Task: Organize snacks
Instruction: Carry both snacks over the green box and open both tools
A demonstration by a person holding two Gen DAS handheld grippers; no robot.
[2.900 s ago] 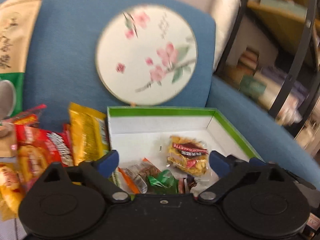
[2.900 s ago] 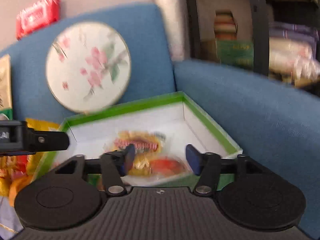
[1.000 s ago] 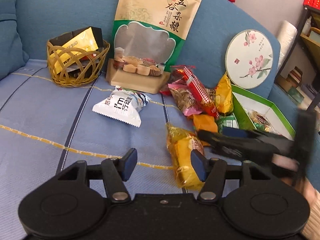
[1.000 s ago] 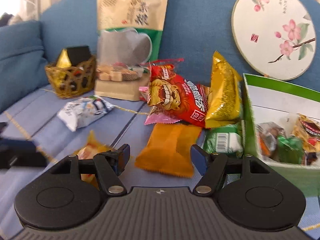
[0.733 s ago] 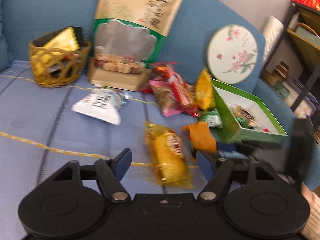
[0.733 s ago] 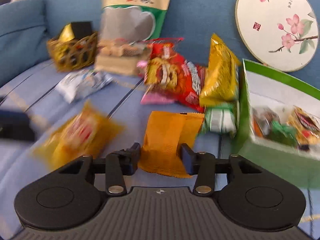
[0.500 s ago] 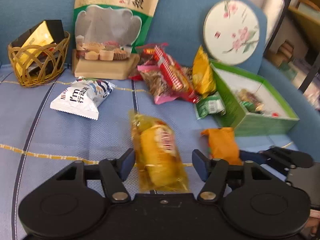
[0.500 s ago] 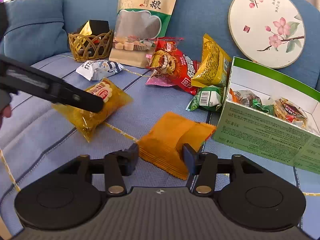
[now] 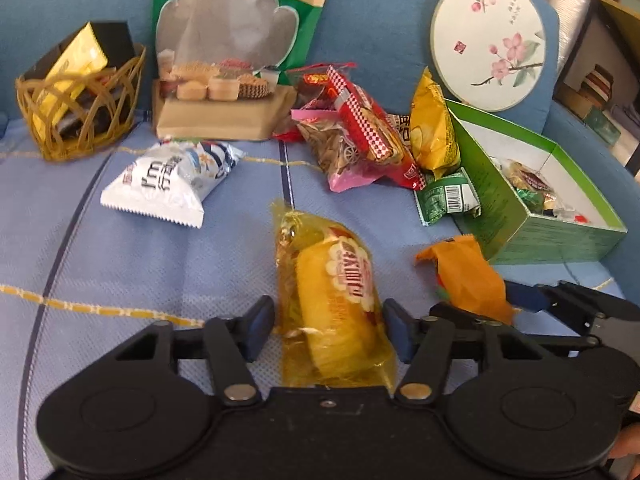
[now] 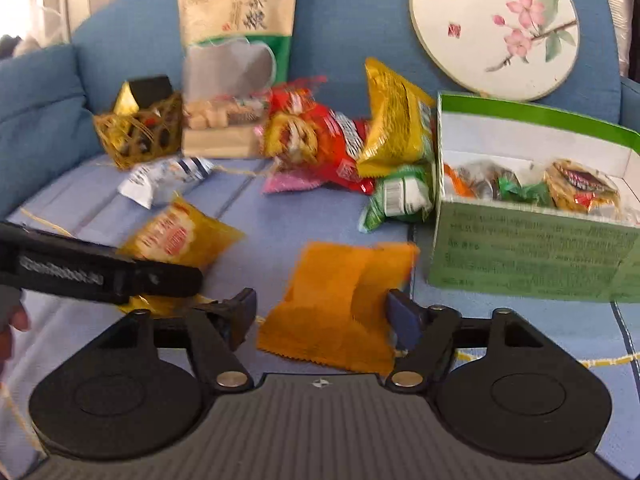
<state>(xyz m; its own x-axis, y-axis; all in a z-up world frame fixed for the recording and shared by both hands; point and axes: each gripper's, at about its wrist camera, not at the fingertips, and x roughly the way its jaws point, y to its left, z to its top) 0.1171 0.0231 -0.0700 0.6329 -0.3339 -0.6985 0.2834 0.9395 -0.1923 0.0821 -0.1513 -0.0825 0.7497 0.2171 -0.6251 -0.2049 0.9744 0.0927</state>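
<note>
My left gripper is open, its jaws on either side of a yellow cake packet lying on the blue sofa seat; the packet also shows in the right wrist view. My right gripper is open around an orange snack packet, also visible in the left wrist view. A green box with several wrapped snacks stands to the right; it shows in the right wrist view too.
A pile of packets lies behind: red, gold, small green, white. A wicker basket, a large grain bag and a round floral fan lean on the backrest. A shelf stands far right.
Both grippers swung from the green box to the seat. The left one closed in over the yellow packet; the right one closed in around the orange packet.
</note>
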